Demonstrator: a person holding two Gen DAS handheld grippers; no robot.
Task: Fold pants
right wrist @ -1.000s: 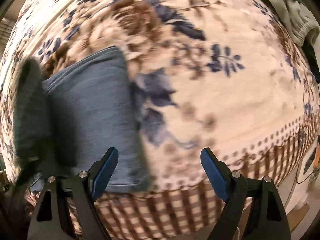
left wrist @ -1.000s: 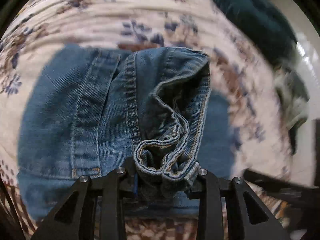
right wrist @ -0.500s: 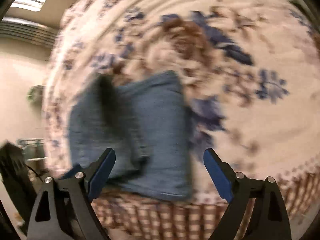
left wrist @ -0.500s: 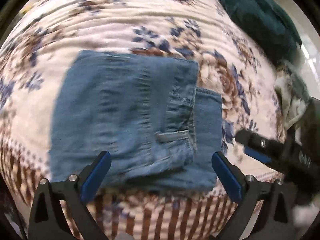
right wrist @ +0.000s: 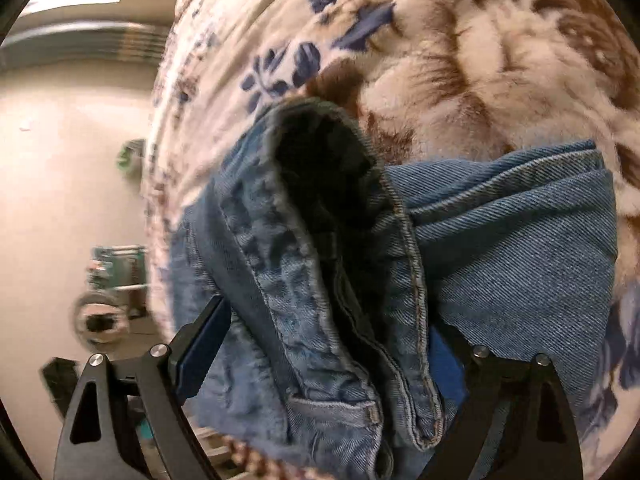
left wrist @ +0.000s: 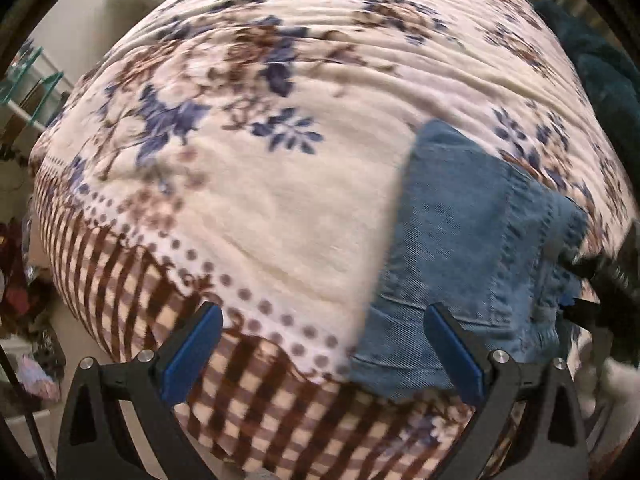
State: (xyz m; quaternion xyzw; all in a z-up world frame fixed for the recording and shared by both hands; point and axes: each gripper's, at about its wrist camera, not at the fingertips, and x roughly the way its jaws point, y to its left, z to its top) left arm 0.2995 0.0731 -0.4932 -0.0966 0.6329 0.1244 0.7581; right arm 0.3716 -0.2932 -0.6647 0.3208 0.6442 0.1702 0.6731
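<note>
The folded jeans [left wrist: 472, 248] lie at 3 o'clock on the floral blanket [left wrist: 280, 208], near its checked edge; bare blanket spreads toward 9 o'clock. The left gripper [left wrist: 320, 354] hangs wide open, holding nothing. The right gripper [right wrist: 320, 344], jaws spread, straddles the gaping waistband [right wrist: 332, 216], not visibly clamped.

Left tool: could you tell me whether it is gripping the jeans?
No, the left tool is open, with only the blanket between its fingers.

Folded jeans [right wrist: 520, 248] waistband between parted jaws, on floral blanket [right wrist: 480, 40]
</note>
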